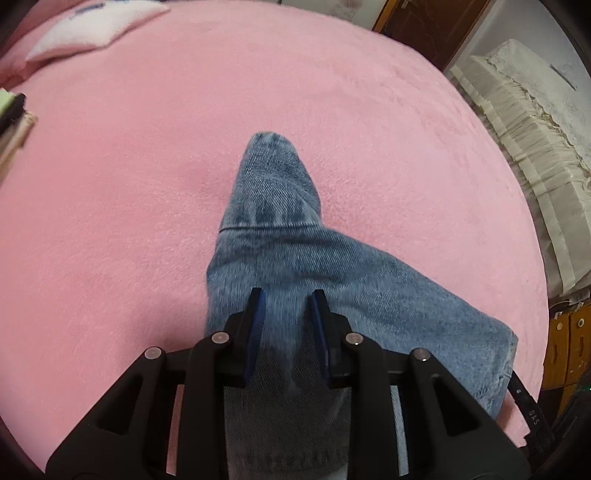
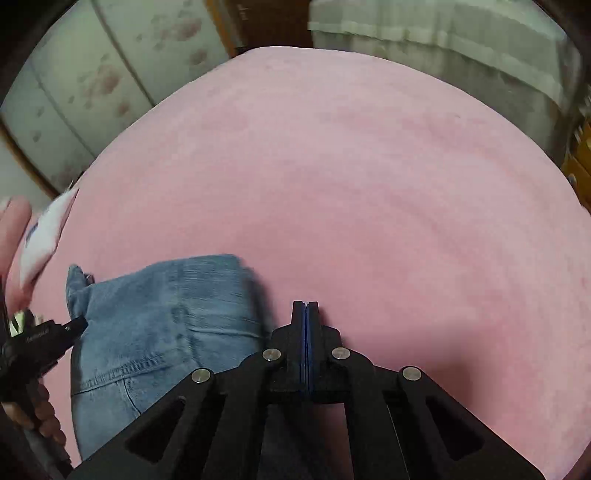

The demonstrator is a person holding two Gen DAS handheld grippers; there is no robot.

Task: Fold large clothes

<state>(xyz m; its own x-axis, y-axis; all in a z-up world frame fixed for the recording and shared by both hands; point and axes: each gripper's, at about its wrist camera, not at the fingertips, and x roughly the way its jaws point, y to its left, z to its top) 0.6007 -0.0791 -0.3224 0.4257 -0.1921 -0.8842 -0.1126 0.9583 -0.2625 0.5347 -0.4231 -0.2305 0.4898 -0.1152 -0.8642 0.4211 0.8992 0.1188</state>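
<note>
A pair of blue denim jeans [image 1: 295,258] lies partly folded on the pink blanket [image 1: 147,184]. In the left wrist view my left gripper [image 1: 287,301] is open, with the denim running between and under its two fingers. In the right wrist view the jeans [image 2: 162,314] lie to the left of my right gripper [image 2: 305,304], which is shut with nothing between its pads, over bare pink blanket [image 2: 369,184]. The left gripper [image 2: 75,325] shows at the left edge of the right wrist view, touching the denim.
A white and pink pillow [image 1: 85,29] lies at the far left of the bed. Beyond the bed's right edge stands a cream lace-covered piece of furniture [image 1: 535,122]. A floral wardrobe [image 2: 103,74] stands behind the bed. A black strap [image 1: 526,402] hangs at the right.
</note>
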